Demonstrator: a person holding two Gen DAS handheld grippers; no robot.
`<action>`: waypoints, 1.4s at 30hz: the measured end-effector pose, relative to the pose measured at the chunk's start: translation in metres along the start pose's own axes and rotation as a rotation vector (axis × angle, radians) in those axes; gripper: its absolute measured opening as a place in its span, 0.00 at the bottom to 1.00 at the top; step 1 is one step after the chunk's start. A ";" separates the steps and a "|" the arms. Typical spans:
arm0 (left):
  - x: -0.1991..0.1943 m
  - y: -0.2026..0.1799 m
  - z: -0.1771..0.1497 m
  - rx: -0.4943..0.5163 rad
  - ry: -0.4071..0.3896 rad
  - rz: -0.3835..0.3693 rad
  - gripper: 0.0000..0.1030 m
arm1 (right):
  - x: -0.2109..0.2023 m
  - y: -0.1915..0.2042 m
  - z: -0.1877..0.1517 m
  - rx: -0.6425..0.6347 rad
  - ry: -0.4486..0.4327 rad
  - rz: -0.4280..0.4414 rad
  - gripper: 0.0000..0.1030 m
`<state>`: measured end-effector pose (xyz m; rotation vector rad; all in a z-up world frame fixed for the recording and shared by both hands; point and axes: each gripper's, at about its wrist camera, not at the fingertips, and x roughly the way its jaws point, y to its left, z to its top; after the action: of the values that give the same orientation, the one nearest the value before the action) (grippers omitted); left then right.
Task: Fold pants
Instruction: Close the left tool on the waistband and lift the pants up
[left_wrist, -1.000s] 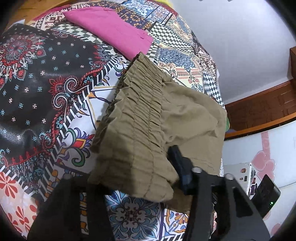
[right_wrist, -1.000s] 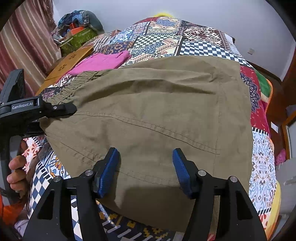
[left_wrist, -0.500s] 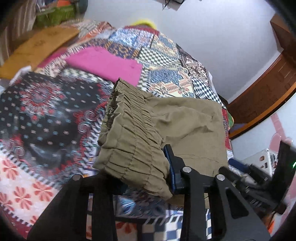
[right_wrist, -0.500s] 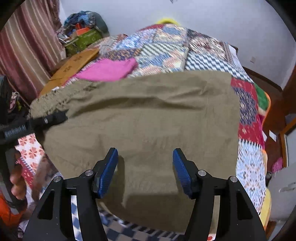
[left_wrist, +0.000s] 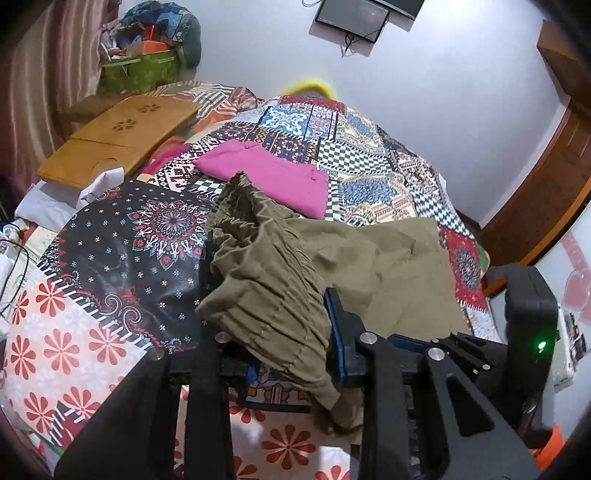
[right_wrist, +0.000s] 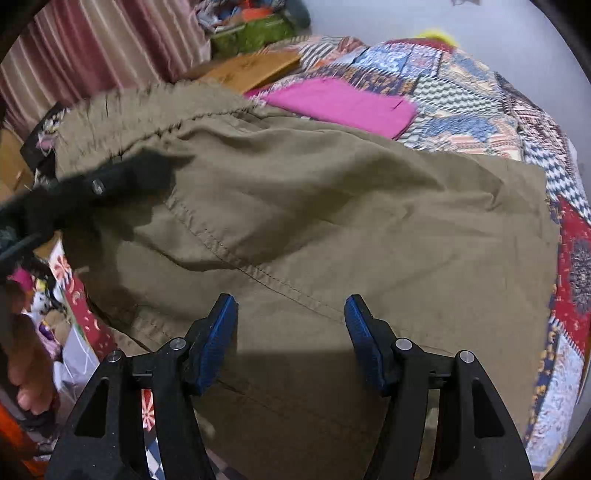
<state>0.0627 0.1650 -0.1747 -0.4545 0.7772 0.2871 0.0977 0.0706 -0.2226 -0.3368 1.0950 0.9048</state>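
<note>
Waistband first: my left tool (left_wrist: 291, 354) is closing on the gathered elastic waistband (left_wrist: 266, 288) of the olive pants (right_wrist: 332, 221), the cloth bunched between its blue pads and lifted off the patchwork bedspread (left_wrist: 369, 147). Further right, the rest of the pants lies across the bed, rumpled rather than flat, with a folded pink garment (left_wrist: 273, 177) just beyond it. My right tool (right_wrist: 291, 336) hangs over the near edge of the fabric, its pads spread apart and gripping nothing. I judge the fold barely begun: one end is pinched and raised, no crease is laid. Carrying the waistband over, aligning the edges and smoothing are all left.
</note>
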 end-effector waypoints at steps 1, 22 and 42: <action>0.000 -0.002 -0.001 0.006 -0.006 0.004 0.29 | 0.000 0.003 0.000 -0.022 -0.001 -0.017 0.56; -0.034 -0.116 0.022 0.260 -0.150 -0.138 0.28 | -0.033 -0.058 -0.045 0.184 -0.028 -0.049 0.62; -0.012 -0.179 0.018 0.363 -0.083 -0.254 0.27 | -0.086 -0.120 -0.102 0.315 -0.030 -0.136 0.61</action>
<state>0.1389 0.0174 -0.1039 -0.1930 0.6639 -0.0731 0.1137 -0.1080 -0.2154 -0.1342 1.1519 0.6034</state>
